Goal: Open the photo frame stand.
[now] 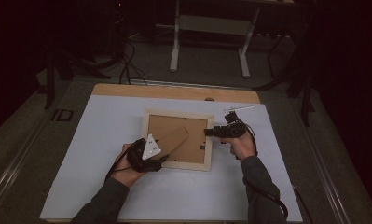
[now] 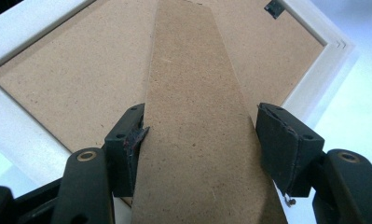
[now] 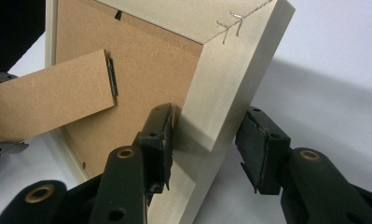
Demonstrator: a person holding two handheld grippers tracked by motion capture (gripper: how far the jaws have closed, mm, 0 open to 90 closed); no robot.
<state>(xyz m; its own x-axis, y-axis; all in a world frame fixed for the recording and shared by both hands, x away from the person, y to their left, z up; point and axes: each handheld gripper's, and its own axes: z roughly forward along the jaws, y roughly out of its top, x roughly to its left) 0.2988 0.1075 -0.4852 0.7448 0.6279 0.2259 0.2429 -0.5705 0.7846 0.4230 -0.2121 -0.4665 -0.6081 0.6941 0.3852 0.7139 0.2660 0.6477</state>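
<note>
A pale wooden picture frame (image 1: 183,164) lies face down on the white mat, its brown backing board (image 2: 72,74) upward. A brown hinged stand (image 1: 174,140) on the back is swung up from the board. My left gripper (image 1: 164,151) sits at the frame's near left corner; in the left gripper view (image 2: 200,135) its jaws are closed on the stand (image 2: 197,93), one on each long edge. My right gripper (image 1: 207,132) straddles the frame's right bar (image 3: 221,84). There (image 3: 207,135) the inner pad touches the bar and the outer pad stands off it, so it is open.
The white mat (image 1: 104,186) covers most of the wooden tabletop (image 1: 174,91). A thin silvery tool (image 1: 238,109) lies at the mat's back right, just behind my right gripper. A desk's white legs (image 1: 175,42) stand on the floor beyond the table.
</note>
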